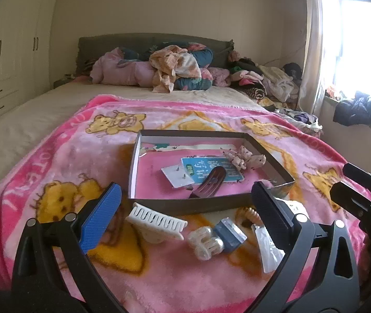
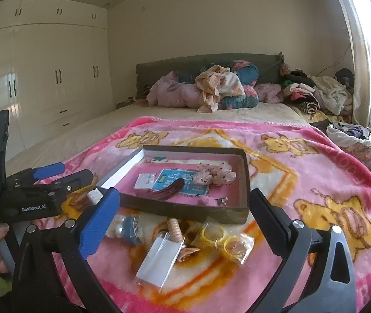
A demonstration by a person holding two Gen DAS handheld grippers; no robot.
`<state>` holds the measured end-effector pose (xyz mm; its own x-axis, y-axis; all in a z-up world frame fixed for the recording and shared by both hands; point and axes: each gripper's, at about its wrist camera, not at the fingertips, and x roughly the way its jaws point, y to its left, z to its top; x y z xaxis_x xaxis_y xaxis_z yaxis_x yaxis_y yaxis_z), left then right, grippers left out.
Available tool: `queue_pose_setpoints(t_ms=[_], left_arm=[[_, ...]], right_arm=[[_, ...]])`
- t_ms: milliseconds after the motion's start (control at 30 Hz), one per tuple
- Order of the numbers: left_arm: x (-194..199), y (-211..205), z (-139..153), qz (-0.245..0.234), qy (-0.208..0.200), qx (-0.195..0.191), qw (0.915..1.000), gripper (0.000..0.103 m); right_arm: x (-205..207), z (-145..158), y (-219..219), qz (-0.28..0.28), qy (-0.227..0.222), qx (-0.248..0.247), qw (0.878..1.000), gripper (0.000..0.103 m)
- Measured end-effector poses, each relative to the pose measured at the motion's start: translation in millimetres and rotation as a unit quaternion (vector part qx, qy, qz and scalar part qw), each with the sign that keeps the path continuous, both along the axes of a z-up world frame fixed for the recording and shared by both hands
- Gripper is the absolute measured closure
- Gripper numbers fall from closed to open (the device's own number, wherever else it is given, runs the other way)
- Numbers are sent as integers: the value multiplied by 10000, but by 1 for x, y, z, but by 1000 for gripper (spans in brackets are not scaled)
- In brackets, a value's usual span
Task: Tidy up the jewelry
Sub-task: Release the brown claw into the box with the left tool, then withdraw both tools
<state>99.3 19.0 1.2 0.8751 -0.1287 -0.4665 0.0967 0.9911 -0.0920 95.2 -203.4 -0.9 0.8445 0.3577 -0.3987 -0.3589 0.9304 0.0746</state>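
Note:
A shallow dark box [image 1: 193, 204] [image 2: 183, 210] lies on the pink bear blanket, holding a dark comb clip [image 1: 209, 182], a blue card [image 1: 211, 169], a white card and a pink scrunchie [image 1: 245, 157]. In front of it lie a white claw clip [image 1: 156, 223], a clear claw clip [image 1: 206, 240], a blue clip [image 1: 229, 234], a coil hair tie [image 2: 173, 230], a clear bag [image 2: 159, 257] and a bag of yellow rings [image 2: 224, 241]. My left gripper [image 1: 185, 208] is open and empty above the clips. My right gripper [image 2: 184, 211] is open and empty above the bags.
The pink blanket [image 1: 55, 161] covers the near end of a bed. Pillows and heaped clothes [image 1: 175, 65] lie at the headboard. White wardrobes [image 2: 50, 78] stand at left, a bright window [image 1: 362, 39] at right. A bag of clothes [image 2: 352, 135] sits beside the bed.

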Motion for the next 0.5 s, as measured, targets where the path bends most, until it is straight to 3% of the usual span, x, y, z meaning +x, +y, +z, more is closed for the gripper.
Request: queue_pose_setpoints(t_ms=[500], left_arm=[[-10, 11, -24, 59, 272, 168, 9995, 12]], right_arm=[[-11, -27, 17, 157, 303, -142, 9993, 7]])
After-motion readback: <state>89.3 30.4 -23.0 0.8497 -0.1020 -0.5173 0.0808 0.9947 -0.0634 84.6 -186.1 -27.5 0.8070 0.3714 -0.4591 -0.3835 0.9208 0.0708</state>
